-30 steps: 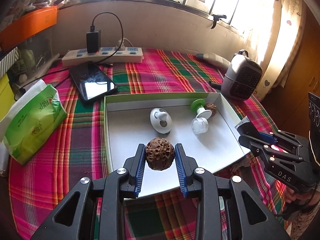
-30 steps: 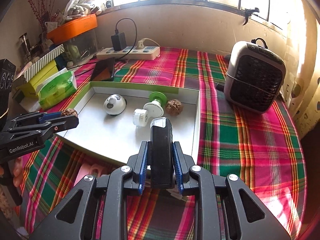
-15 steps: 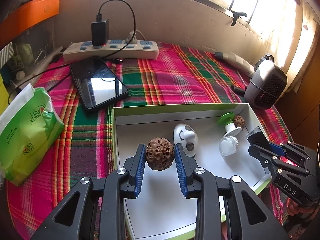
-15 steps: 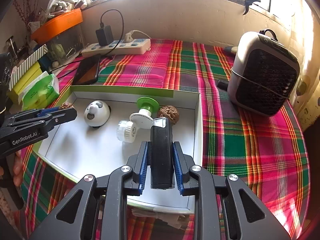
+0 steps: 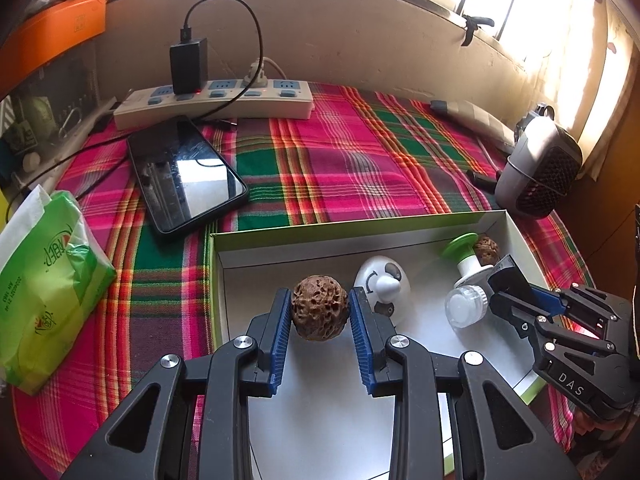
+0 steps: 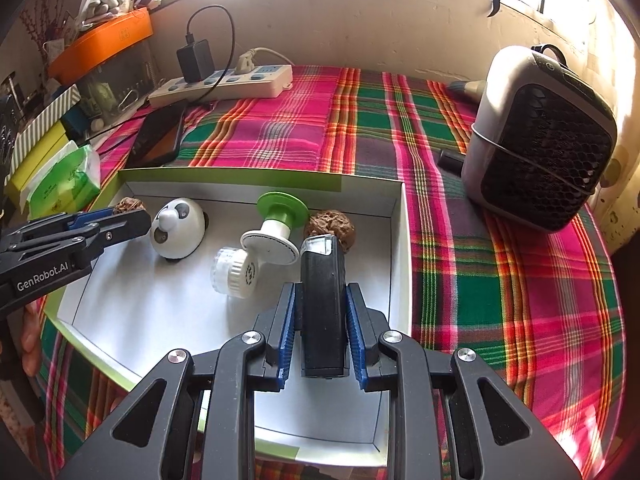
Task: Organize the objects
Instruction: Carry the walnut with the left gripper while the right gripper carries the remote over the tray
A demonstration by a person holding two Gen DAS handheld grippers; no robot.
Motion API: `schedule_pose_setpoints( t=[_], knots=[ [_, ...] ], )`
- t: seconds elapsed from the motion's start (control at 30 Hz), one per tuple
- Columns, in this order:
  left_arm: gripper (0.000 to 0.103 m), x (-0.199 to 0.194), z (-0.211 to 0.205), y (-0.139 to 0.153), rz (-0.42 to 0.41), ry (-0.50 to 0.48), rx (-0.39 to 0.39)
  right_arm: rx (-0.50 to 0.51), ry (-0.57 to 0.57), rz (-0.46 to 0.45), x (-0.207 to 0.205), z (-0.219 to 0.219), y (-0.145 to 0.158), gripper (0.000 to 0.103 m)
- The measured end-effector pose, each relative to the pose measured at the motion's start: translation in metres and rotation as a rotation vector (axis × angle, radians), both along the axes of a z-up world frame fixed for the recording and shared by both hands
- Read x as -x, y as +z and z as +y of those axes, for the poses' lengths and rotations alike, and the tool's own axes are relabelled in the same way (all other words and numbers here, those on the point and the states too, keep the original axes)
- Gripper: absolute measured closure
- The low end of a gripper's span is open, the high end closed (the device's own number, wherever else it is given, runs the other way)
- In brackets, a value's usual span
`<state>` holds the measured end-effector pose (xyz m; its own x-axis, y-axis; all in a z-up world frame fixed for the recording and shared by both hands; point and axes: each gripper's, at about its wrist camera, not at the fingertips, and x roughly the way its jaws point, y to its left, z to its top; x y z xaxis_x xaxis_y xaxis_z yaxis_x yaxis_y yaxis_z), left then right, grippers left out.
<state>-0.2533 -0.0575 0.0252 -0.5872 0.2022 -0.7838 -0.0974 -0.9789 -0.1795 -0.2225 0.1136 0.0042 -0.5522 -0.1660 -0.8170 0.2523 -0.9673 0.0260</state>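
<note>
At the upper left of my left view I see a white power strip with a black charger plugged in. Below it lies a dark phone, a green tissue pack at far left, a grey heater on the right.

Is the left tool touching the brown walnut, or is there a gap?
Touching. In the left wrist view, both blue pads of the left tool press against the walnut, holding it above the white box.

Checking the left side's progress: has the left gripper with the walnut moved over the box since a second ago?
Yes. The left gripper, shut on the walnut, has advanced over the white box, toward its far wall.
</note>
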Motion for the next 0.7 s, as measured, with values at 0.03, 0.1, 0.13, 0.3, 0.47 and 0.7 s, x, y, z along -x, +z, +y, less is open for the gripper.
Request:
schedule_pose_setpoints(
  t=[0.03, 0.1, 0.13, 0.3, 0.47, 0.7],
  knots=[
    [0.076, 0.000, 0.001, 0.000, 0.001, -0.001, 0.004, -0.004, 0.000, 0.003, 0.000, -0.001, 0.000, 0.078],
    [0.075, 0.002, 0.003, -0.001, 0.002, -0.006, 0.012, -0.008, 0.001, 0.005, 0.001, -0.002, -0.001, 0.078],
    [0.075, 0.002, 0.003, -0.001, 0.003, -0.008, 0.016, -0.007, 0.001, 0.005, 0.001, -0.002, -0.001, 0.078],
    [0.075, 0.004, 0.007, -0.002, 0.005, -0.017, 0.032, -0.009, -0.003, 0.013, 0.000, -0.003, -0.001, 0.078],
    [0.075, 0.005, 0.009, -0.002, 0.009, -0.021, 0.048, -0.008, -0.003, 0.019, -0.001, -0.003, -0.001, 0.078],
    [0.075, 0.005, 0.013, -0.003, 0.010, -0.027, 0.068, -0.007, -0.003, 0.023, -0.001, -0.003, -0.002, 0.078]
  ],
)
